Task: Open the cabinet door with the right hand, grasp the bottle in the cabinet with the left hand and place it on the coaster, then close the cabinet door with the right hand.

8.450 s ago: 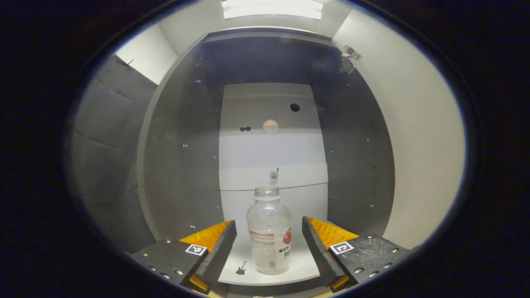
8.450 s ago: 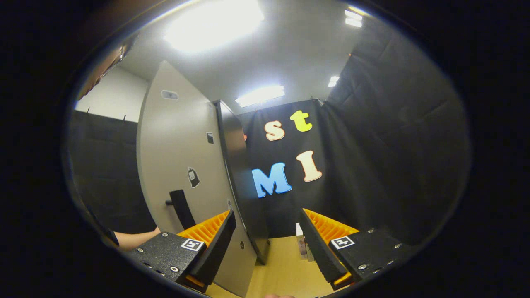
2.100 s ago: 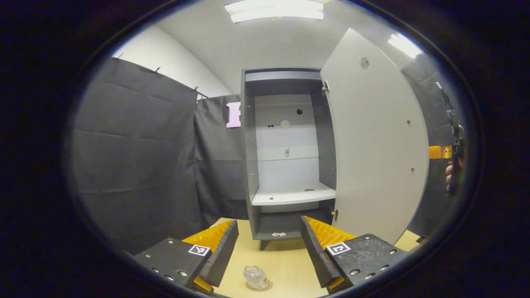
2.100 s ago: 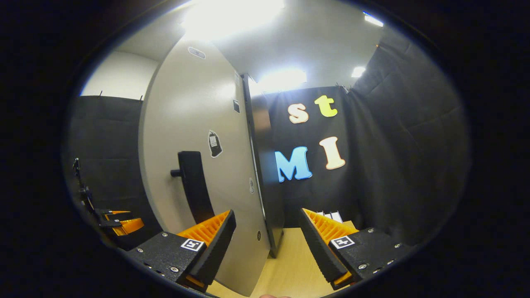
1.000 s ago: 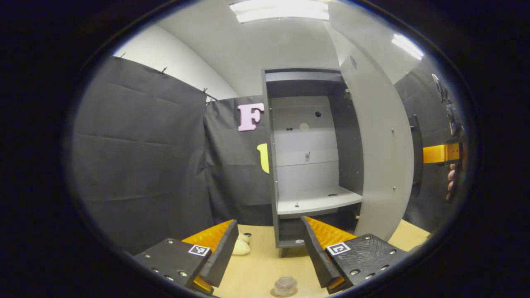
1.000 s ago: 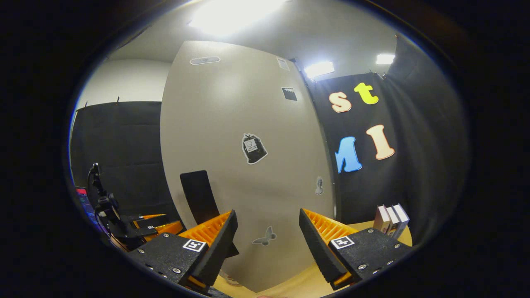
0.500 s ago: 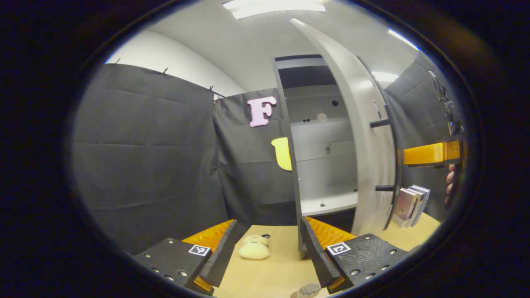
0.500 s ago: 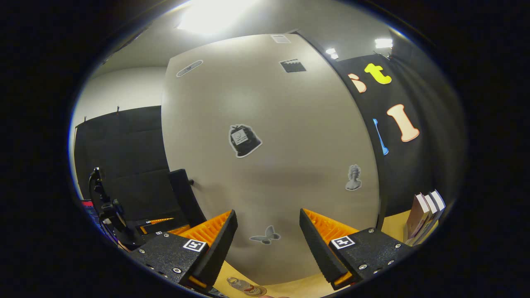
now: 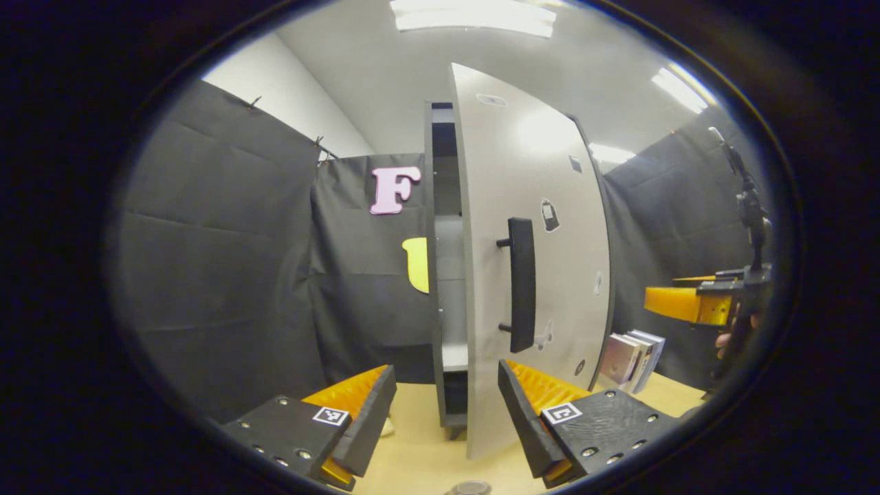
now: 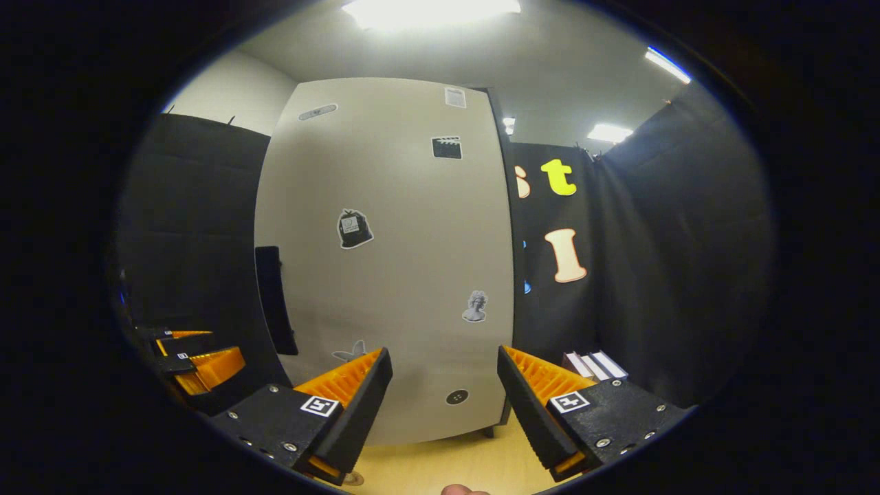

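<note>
Cabinet door [image 9: 529, 275] nearly shut, narrow gap at handle side, sliver of cabinet [image 9: 440, 275] interior showing. Black handle [image 9: 521, 283] upright on door face. Left gripper [image 9: 447, 419] low over wooden tabletop [image 9: 426, 460], jaws wide apart, holding nothing. Bottle [image 9: 469, 488] at bottom edge of left gripper view, seen from above, coaster under it too cropped to tell. Right gripper [image 10: 443, 405] facing door front, jaws spread wide, empty, not touching door. Books [image 10: 592, 366] beside cabinet, right of door.

Recording booth (black cloth walls [image 9: 220, 261])
</note>
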The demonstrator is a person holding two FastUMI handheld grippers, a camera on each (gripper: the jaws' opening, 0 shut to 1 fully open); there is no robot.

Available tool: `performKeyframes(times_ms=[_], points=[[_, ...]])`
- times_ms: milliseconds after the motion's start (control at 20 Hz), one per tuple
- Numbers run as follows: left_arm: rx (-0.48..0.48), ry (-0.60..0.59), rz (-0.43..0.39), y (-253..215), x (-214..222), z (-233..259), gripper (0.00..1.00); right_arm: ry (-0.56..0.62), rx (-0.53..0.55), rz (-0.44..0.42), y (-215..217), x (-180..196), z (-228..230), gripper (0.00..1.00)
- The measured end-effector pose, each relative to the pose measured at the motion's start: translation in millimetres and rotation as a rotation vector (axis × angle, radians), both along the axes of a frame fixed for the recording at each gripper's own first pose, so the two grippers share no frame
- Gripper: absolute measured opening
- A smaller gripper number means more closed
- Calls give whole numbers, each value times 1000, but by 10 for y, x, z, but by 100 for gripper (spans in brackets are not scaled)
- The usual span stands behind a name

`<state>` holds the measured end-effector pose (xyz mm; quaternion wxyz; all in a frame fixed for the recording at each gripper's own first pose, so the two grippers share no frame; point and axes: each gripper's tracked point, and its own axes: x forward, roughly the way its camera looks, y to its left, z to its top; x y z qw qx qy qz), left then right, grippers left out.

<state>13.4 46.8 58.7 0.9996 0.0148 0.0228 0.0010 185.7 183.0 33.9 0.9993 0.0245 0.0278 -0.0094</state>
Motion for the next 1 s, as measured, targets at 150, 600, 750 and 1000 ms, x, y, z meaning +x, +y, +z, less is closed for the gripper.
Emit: performKeyframes(times_ms=[150,600,750,1000], points=[[54,-13,35,-125,129,73,86,-15,-18,-19,14,123,-88,92],[98,-54,-9,-729,401,59,86,-91,-30,-14,88,170,-91,95],[88,-70,4,-768,397,109,86,-85,-40,10,105,199,-127,95],[58,-28,15,-846,434,-43,86,-36,-37,26,81,258,-238,95]])
